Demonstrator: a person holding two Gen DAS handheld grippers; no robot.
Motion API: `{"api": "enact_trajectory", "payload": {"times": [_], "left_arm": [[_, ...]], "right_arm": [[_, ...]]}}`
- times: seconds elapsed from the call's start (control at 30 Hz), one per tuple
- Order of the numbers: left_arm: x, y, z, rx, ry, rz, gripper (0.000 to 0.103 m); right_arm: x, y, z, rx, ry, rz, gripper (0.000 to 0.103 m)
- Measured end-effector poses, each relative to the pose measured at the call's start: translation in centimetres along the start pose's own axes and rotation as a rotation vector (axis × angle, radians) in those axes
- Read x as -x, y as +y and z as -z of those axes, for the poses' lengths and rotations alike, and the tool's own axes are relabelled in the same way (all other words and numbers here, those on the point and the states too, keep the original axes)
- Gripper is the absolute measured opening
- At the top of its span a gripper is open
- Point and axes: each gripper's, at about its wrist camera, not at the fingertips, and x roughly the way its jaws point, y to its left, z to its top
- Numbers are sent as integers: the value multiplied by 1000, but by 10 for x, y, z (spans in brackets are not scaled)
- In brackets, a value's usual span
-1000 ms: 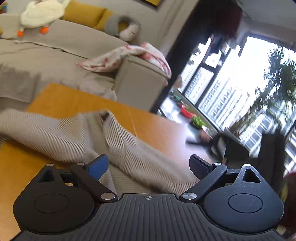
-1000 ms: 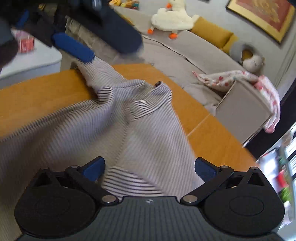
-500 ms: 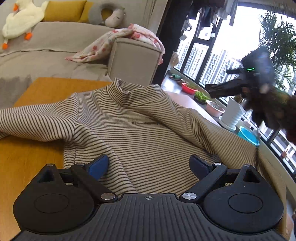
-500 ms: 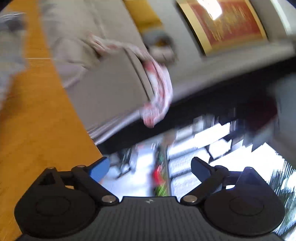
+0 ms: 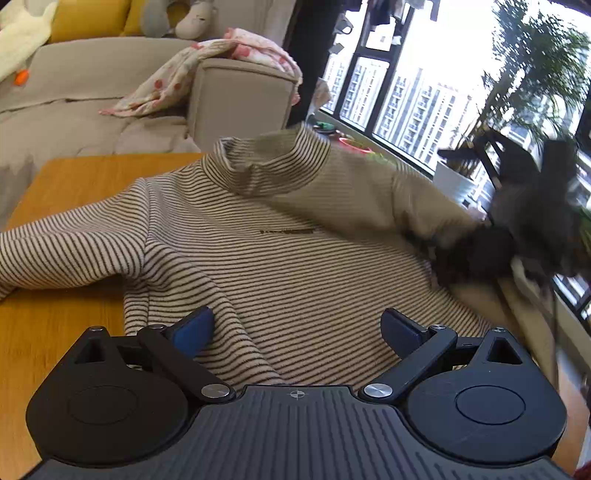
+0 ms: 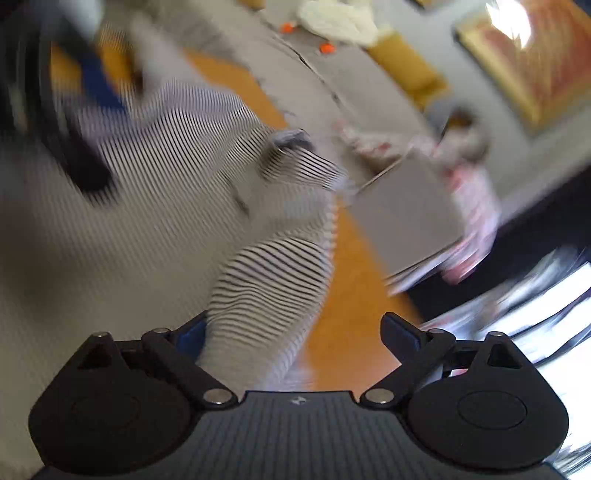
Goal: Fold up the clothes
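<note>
A beige jumper with thin dark stripes and a high collar (image 5: 280, 236) lies spread face up on the orange wooden table (image 5: 55, 325). My left gripper (image 5: 295, 328) is open over its lower hem, fingers wide apart with cloth beneath them. In the left wrist view the right gripper (image 5: 517, 236) is a dark blur at the jumper's right shoulder and sleeve. The right wrist view is motion-blurred: my right gripper (image 6: 295, 332) is open, and a striped sleeve (image 6: 266, 288) runs between its fingers. The left gripper shows there as a dark blur (image 6: 66, 122) at the upper left.
A grey sofa (image 5: 110, 92) stands behind the table, with a pink spotted blanket (image 5: 221, 59) over its armrest, yellow cushions (image 5: 88, 18) and a white plush toy (image 6: 336, 18). Tall windows (image 5: 424, 96) and potted plants (image 5: 454, 177) are at the right.
The jumper went from bunched to spread flat with its collar away from me. The right gripper swung from facing the window down to the jumper's right sleeve. Both grippers stay open.
</note>
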Motion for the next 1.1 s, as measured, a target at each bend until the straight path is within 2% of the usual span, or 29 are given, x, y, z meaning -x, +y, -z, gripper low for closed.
{"api": "enact_trajectory", "payload": {"times": [0.03, 0.1, 0.2, 0.27, 0.37, 0.47, 0.53, 0.63, 0.73, 0.97, 1.0, 1.03, 1.07, 1.1], "left_arm": [[-1, -3, 1, -17, 4, 0, 100], [-2, -7, 2, -39, 7, -10, 100], [-4, -6, 2, -13, 6, -28, 100], [-4, -6, 3, 12, 6, -25, 100], [-4, -9, 2, -7, 7, -46, 101], [-9, -6, -2, 21, -1, -80, 103], [-14, -5, -6, 29, -6, -80, 103], [-17, -6, -9, 22, -7, -82, 103], [-16, -7, -8, 21, -11, -98, 103], [-2, -6, -5, 62, -47, -137, 103], [-1, -6, -5, 71, -46, -142, 103], [0, -5, -4, 80, -45, -147, 103], [0, -5, -5, 84, -41, -151, 103], [-1, -4, -6, 88, -36, -154, 103]], "right_arm": [[-17, -13, 6, -20, 41, 54, 102], [-51, -46, 20, -155, 139, 89, 102], [-74, -78, 38, -443, 222, -34, 102], [-71, -79, 40, -437, 220, -30, 102], [-65, -78, 43, -410, 213, -17, 102], [-27, -103, 50, -490, 179, 37, 102], [12, -120, 59, -580, 125, 91, 103], [90, -126, 74, -642, 19, 132, 103], [153, -111, 88, -728, -19, 14, 103], [219, -34, 143, -644, 125, -146, 103], [226, -19, 150, -594, 146, -156, 103], [234, -3, 157, -537, 166, -163, 97], [236, 6, 161, -519, 185, -191, 85], [236, 14, 165, -507, 202, -223, 78]]}}
